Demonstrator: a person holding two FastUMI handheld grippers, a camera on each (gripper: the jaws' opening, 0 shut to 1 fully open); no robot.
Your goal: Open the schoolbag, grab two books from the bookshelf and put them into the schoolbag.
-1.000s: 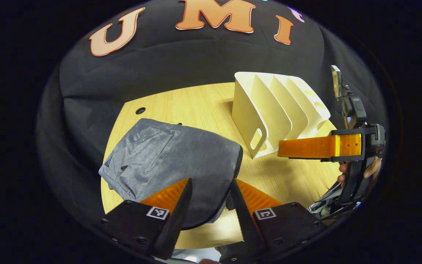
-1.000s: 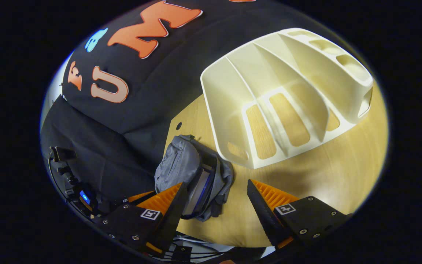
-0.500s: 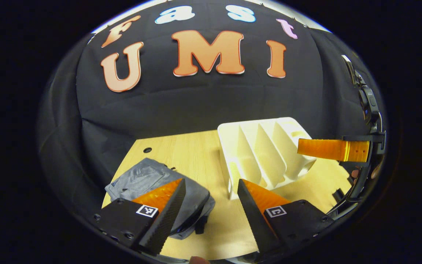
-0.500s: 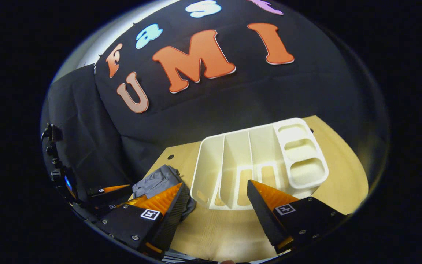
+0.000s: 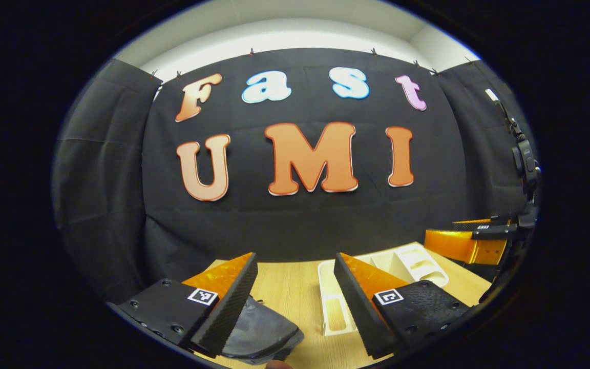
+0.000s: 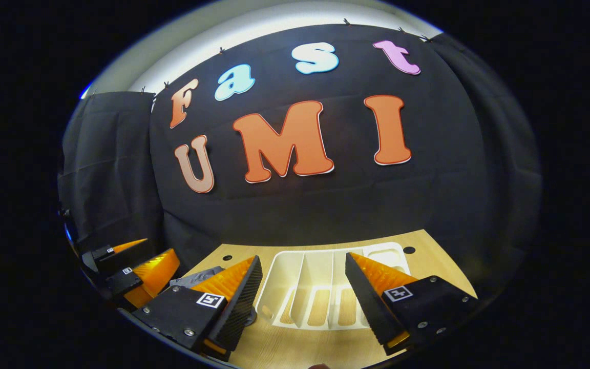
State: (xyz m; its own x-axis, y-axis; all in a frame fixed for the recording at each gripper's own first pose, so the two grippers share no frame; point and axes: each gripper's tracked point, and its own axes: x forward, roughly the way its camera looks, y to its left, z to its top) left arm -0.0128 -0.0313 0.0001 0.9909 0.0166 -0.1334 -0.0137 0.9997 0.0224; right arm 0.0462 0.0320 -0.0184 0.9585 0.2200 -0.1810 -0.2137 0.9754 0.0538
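Both tools, left (image 5: 295, 282) and right (image 6: 302, 284), gape wide, holding nothing above schoolbag (image 5: 261, 330) and bookshelf (image 6: 320, 294).

left gripper (image 5: 295, 287): your black housings, small screws, square tags
right gripper (image 6: 302, 289): your same wedge fingers, ridged inner faces

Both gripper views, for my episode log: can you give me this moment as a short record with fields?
left gripper: open, holding nothing
right gripper: open, holding nothing
bookshelf: white, on the table, no books visible in its slots
schoolbag: grey, lying on the table left of the bookshelf
books: none visible on the table
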